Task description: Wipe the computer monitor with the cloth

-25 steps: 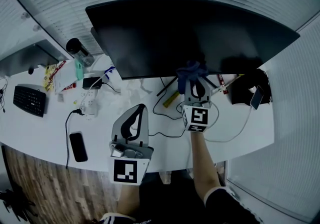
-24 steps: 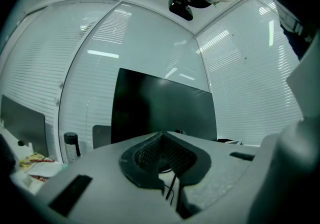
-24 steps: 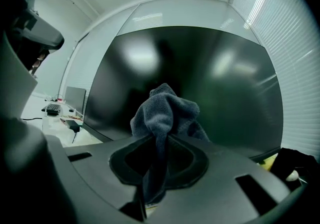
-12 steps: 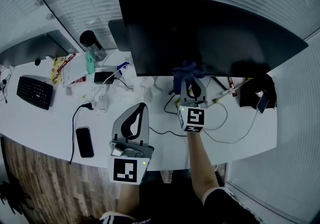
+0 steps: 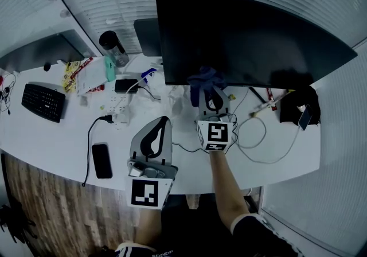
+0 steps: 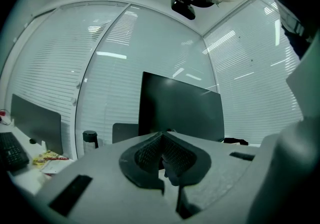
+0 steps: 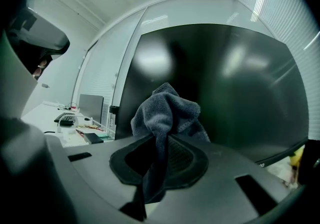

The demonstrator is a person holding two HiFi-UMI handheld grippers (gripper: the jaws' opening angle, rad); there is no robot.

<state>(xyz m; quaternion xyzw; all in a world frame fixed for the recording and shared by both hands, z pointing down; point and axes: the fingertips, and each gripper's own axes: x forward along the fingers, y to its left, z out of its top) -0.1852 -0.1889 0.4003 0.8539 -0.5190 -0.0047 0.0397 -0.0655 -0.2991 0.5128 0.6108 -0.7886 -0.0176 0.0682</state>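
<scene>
A large dark monitor (image 5: 252, 38) stands at the back of the white desk (image 5: 63, 141); it fills the right gripper view (image 7: 220, 93) and shows further off in the left gripper view (image 6: 180, 110). My right gripper (image 5: 209, 96) is shut on a blue-grey cloth (image 5: 205, 78), whose bunched end (image 7: 167, 113) sticks up past the jaws, close to the lower left part of the screen. My left gripper (image 5: 156, 132) hangs lower, nearer me and to the left, jaws shut with nothing between them.
Cables (image 5: 258, 135) trail across the desk under the monitor. A power strip (image 5: 120, 113), a black phone (image 5: 102, 160), a keyboard (image 5: 43, 102) and a dark bottle (image 5: 113, 46) lie to the left. A second monitor (image 5: 40, 55) stands far left. Dark items (image 5: 301, 109) sit at right.
The right gripper with the cloth has slid leftward along the bottom edge of the monitor. The left gripper has held its place. My head has turned, shifting the scene right.
</scene>
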